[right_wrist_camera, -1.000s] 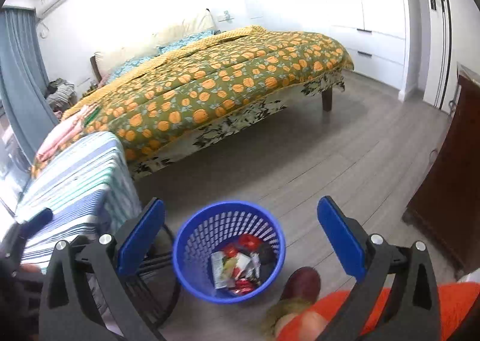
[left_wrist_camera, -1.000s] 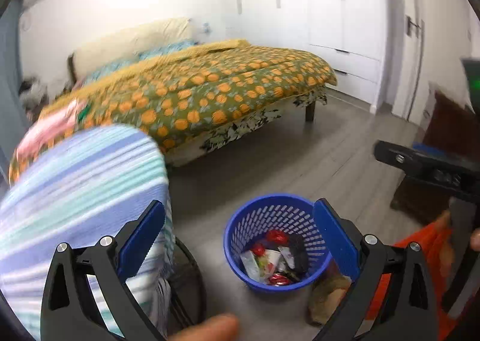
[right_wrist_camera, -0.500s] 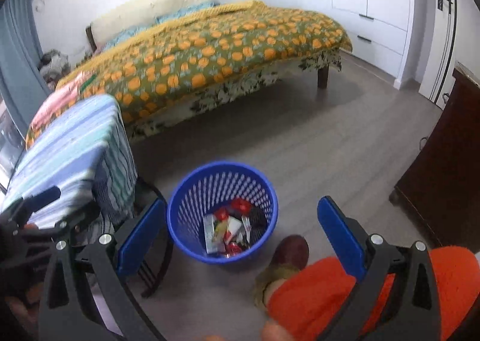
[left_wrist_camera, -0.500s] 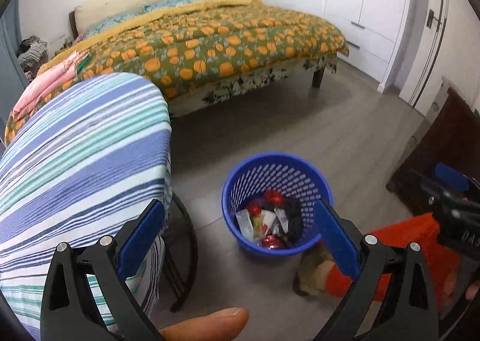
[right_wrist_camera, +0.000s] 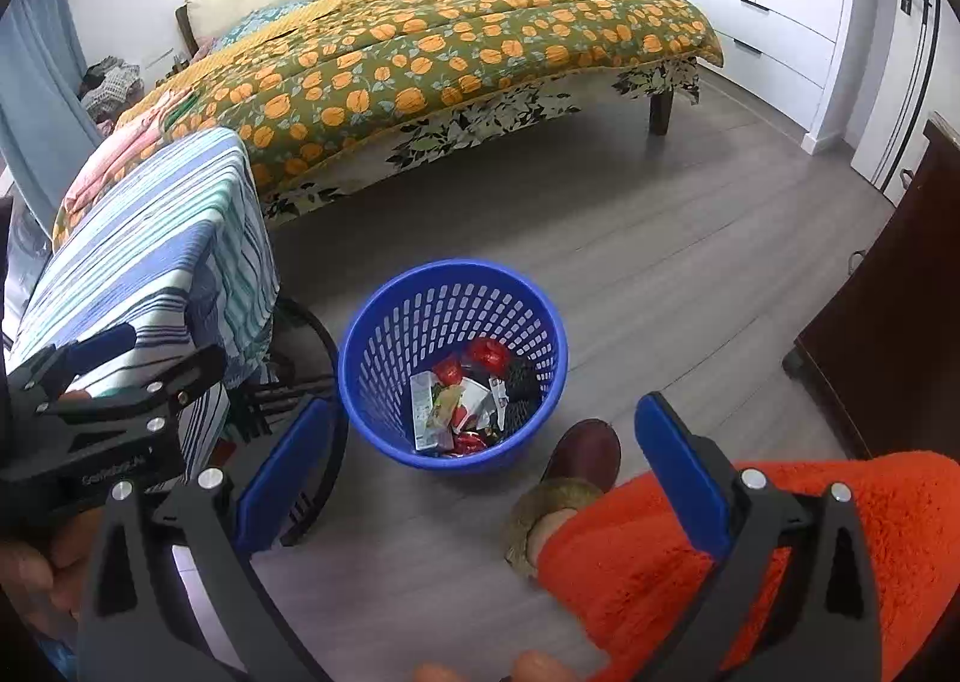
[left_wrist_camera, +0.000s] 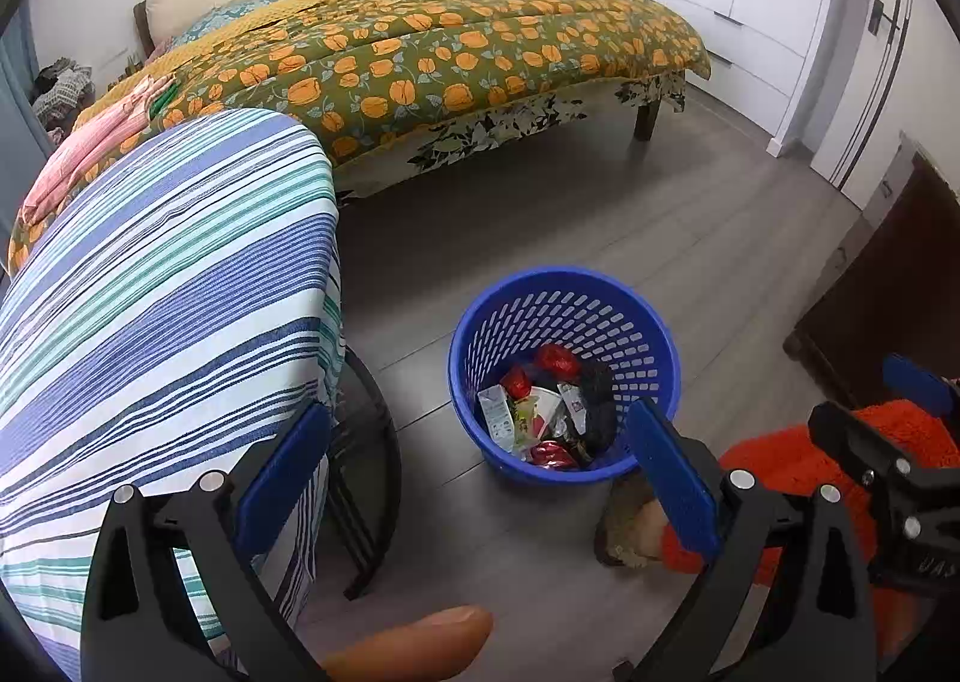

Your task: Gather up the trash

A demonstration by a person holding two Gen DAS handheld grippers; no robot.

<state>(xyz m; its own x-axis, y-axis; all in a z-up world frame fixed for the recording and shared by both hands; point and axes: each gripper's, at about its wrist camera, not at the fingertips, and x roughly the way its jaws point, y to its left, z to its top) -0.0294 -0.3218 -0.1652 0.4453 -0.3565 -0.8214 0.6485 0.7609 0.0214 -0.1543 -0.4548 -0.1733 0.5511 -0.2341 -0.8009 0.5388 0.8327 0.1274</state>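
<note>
While the bed (left_wrist_camera: 456, 51) fills the far side, bare floor (right_wrist_camera: 660, 262) lies open between it and the blue basket (left_wrist_camera: 660, 334) holding trash (right_wrist_camera: 462, 406); striped desk (left_wrist_camera: 150, 292) left, both tools (left_wrist_camera: 480, 466) (right_wrist_camera: 483, 460) spread, empty.

Both views tipped downward; basket (left_wrist_camera: 564, 370) (blue) nearer centre

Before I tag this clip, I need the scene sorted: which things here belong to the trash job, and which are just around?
Belongs to the job:
- blue basket
- wrappers inside it
- left gripper, open, empty
- right gripper, open, empty

Just around:
- bed
- striped cloth
- slipper
- dark cabinet
</note>
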